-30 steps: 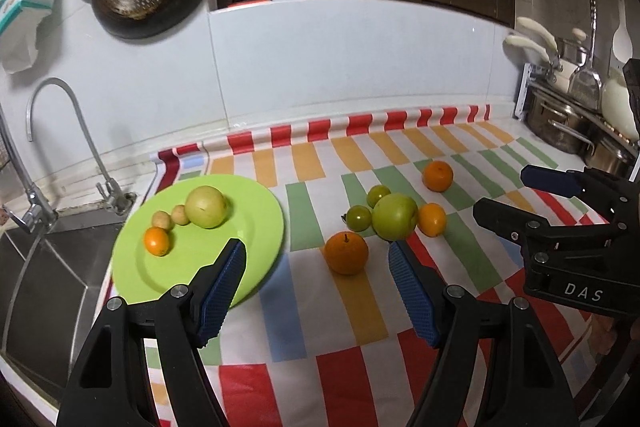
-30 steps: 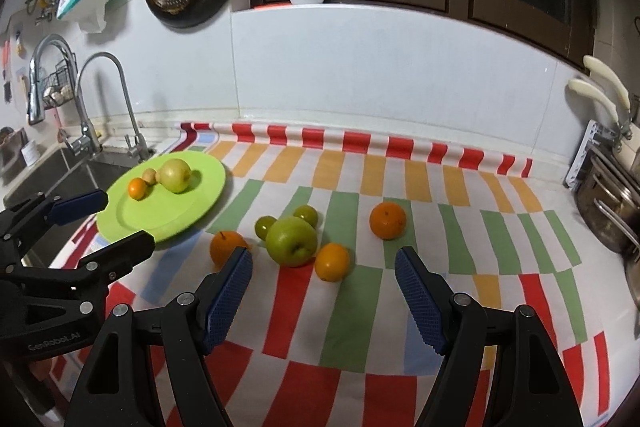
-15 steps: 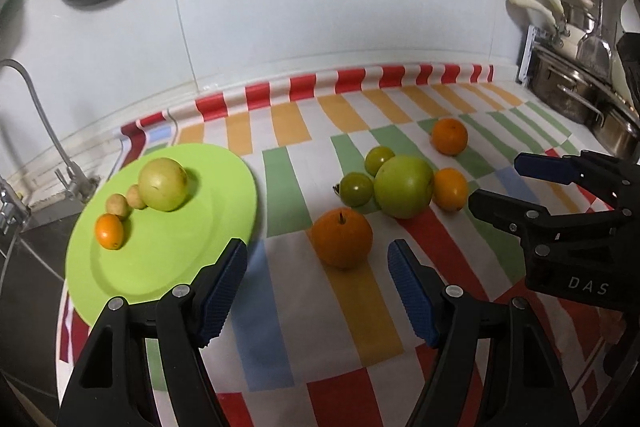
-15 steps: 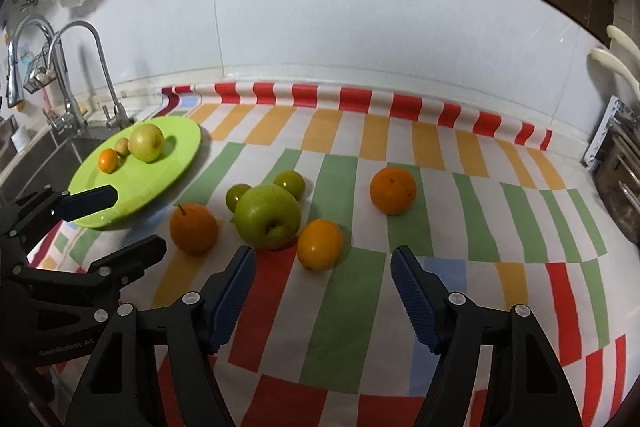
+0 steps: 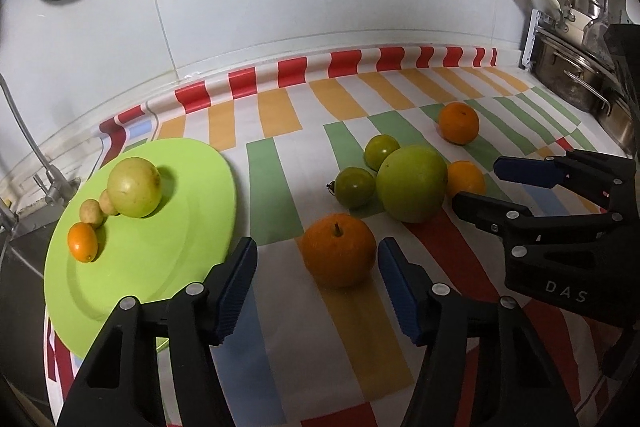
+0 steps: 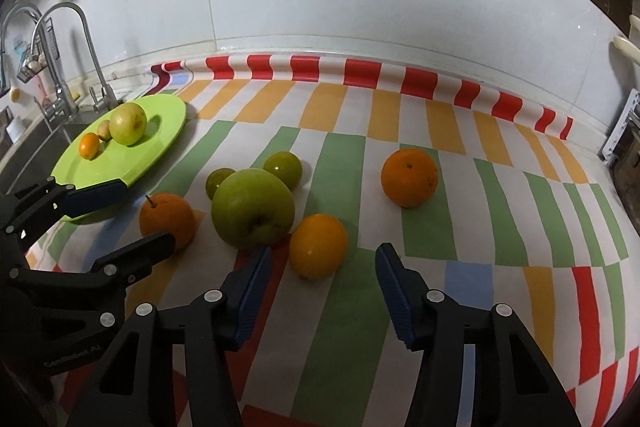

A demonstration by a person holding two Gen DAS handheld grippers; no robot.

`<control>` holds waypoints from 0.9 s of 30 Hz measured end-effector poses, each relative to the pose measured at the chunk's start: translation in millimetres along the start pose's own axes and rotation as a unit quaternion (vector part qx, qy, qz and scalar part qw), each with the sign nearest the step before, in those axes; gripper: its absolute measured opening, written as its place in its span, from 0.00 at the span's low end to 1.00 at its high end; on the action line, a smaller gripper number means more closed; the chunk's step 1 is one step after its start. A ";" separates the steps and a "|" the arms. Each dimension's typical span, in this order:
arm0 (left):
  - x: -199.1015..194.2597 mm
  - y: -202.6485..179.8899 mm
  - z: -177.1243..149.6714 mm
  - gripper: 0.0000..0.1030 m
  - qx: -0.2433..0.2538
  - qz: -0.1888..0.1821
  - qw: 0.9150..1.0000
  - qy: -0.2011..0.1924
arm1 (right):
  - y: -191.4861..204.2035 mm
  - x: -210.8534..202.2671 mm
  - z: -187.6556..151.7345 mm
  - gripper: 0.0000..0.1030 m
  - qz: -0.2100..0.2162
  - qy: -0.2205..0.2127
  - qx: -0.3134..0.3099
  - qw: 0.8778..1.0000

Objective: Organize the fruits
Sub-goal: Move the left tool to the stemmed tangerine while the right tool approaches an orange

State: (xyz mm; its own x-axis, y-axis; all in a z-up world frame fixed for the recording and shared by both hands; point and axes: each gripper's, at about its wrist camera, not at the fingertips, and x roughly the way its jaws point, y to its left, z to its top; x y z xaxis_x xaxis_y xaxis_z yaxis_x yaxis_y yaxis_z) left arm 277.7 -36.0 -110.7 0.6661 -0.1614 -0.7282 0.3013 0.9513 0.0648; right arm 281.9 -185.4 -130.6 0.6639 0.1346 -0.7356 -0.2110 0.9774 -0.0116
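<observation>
The left gripper hung with its jaws spread wide, low in the middle of its own view, and an orange with a stem sat on the striped cloth between the blue fingertips, touching neither. The right gripper was likewise released, and a smaller orange lay just ahead of its gap. Beside that sat a big green apple with two small green fruits behind it. Another orange stood apart toward the right of the frame. At the left, a green plate carried a pale apple, two small tan fruits and a tiny orange one.
</observation>
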 end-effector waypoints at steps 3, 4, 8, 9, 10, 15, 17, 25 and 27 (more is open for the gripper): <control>2.9 -0.9 1.4 0.55 -0.001 -0.006 1.000 0.003 | -0.7 4.4 1.0 0.50 0.001 0.003 0.001 1.000; 3.6 -1.4 1.7 0.54 -0.001 -0.006 1.000 0.002 | -1.2 5.9 1.0 0.48 0.001 0.004 0.002 1.000; 6.8 -3.9 3.6 0.44 -0.003 -0.016 1.000 0.004 | -3.1 9.1 1.9 0.43 0.007 0.006 0.006 1.000; 7.5 -4.5 4.1 0.40 -0.004 -0.020 1.000 0.005 | -3.1 9.3 2.1 0.39 0.007 0.005 0.006 1.000; 8.2 -5.4 4.6 0.40 -0.003 -0.022 1.000 0.007 | -3.2 9.7 2.1 0.36 0.007 0.005 0.005 1.000; 8.6 -6.8 5.4 0.40 0.001 -0.017 1.000 0.006 | -2.5 9.8 1.6 0.34 0.009 0.007 0.006 1.000; 7.0 -6.8 5.0 0.40 -0.001 -0.015 1.000 0.005 | -2.2 7.6 0.9 0.34 0.007 0.006 0.006 1.000; -13.7 -5.1 5.2 0.40 -0.008 -0.014 1.000 -0.015 | 1.2 -13.6 0.7 0.34 0.005 -0.010 0.013 1.000; -20.7 -4.8 5.1 0.40 -0.009 -0.014 1.000 -0.021 | 4.1 -20.1 1.1 0.34 0.004 -0.015 0.010 1.000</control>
State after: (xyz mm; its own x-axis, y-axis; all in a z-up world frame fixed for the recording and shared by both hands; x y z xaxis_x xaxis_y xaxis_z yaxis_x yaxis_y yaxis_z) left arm 265.9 -38.6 -92.5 0.6855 -0.1988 -0.7005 0.3081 0.9508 0.0317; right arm 268.4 -184.0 -115.2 0.6835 0.1480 -0.7148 -0.2033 0.9791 0.0084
